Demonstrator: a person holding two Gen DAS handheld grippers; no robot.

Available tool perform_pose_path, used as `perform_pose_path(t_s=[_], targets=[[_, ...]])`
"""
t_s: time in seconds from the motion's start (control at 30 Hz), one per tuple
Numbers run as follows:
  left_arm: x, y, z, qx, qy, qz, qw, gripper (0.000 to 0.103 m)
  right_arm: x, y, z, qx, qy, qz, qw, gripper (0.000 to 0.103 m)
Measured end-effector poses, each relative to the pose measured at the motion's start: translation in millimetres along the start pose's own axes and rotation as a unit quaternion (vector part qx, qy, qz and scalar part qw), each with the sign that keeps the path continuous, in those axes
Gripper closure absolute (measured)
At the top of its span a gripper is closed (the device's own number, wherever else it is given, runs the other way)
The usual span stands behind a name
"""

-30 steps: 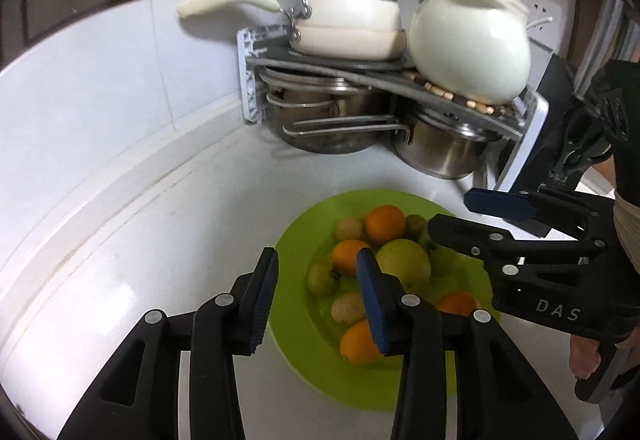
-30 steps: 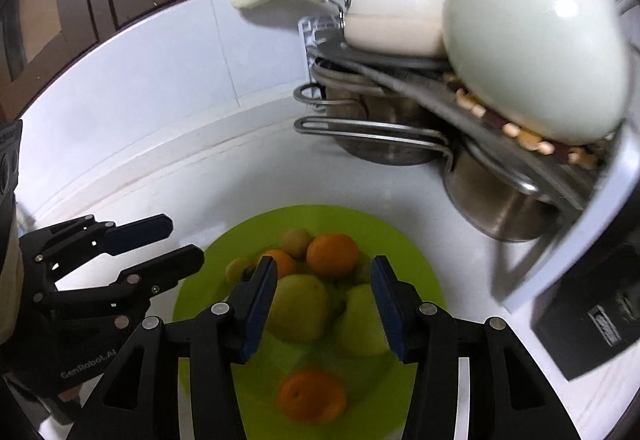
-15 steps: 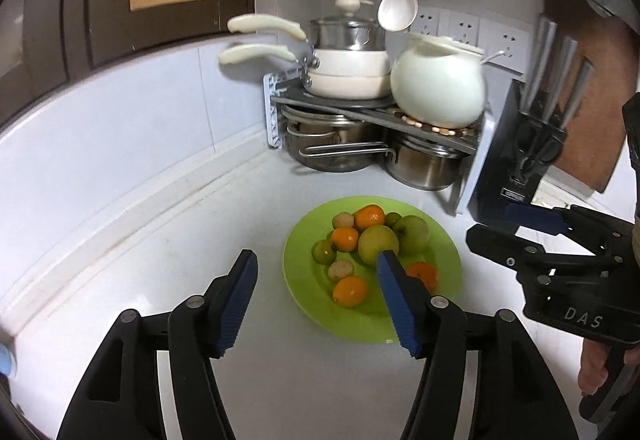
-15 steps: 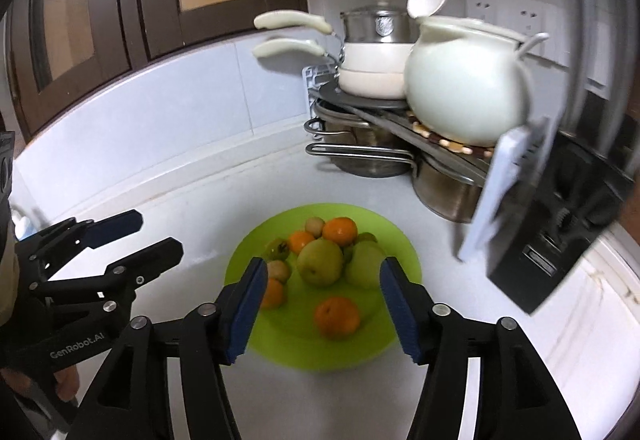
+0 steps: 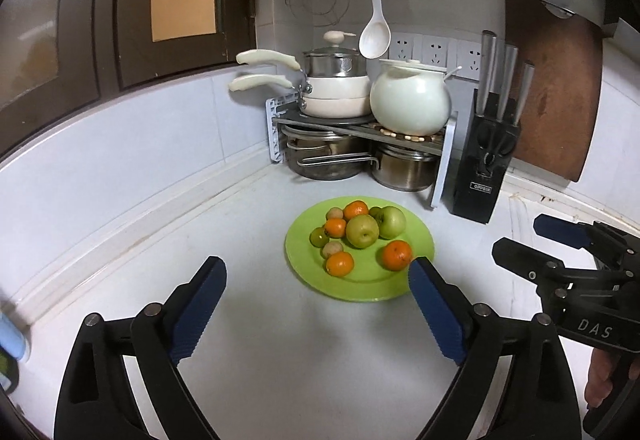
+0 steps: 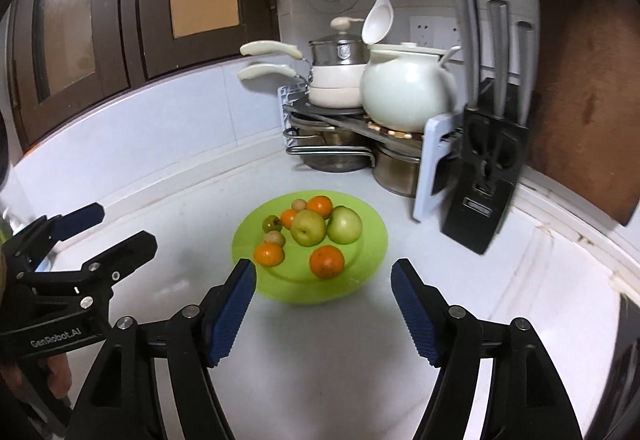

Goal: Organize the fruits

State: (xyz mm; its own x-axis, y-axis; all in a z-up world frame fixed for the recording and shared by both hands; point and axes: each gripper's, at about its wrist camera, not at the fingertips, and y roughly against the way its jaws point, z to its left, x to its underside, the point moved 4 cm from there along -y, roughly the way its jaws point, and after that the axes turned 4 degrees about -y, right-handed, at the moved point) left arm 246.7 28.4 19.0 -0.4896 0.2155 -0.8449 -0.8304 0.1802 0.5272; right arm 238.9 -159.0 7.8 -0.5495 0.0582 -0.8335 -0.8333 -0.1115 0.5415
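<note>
Both my grippers empty, fruit on the plate

My left gripper (image 5: 316,274) and right gripper (image 6: 323,276) have just been opening, nothing between them; fruits (image 5: 362,231) sit on the green plate (image 5: 420,240). Only the left view shows wall sockets (image 5: 435,50) fully.

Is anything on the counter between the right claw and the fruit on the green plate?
Nothing visible. Only bare white counter lies between the open, empty right claw and the round lime-green plate; the nearest orange sits unobstructed at its front.
</note>
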Motion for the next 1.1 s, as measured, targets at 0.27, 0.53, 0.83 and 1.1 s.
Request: perform_pose_path(t_s=[0.27,0.53,0.83,1.1], targets=[[16,50,-18,-0.027,0.02,-0.015,0.9993,0.003,12,45,-8,-0.009,0.015,-0.017,1.0,0.024],[31,89,-39,-0.038,0.029,-0.02,0.9987,0.0,30,85,-15,-0.02,0.026,-0.026,0.999,0.022],[50,123,-56,-0.041,0.038,-0.014,0.9983,0.0,53,122,-20,-0.024,0.022,-0.028,0.999,0.019],[62,150,-65,-0.052,0.034,-0.015,0.998,0.0,68,149,-18,-0.028,0.022,-0.031,0.999,0.016]])
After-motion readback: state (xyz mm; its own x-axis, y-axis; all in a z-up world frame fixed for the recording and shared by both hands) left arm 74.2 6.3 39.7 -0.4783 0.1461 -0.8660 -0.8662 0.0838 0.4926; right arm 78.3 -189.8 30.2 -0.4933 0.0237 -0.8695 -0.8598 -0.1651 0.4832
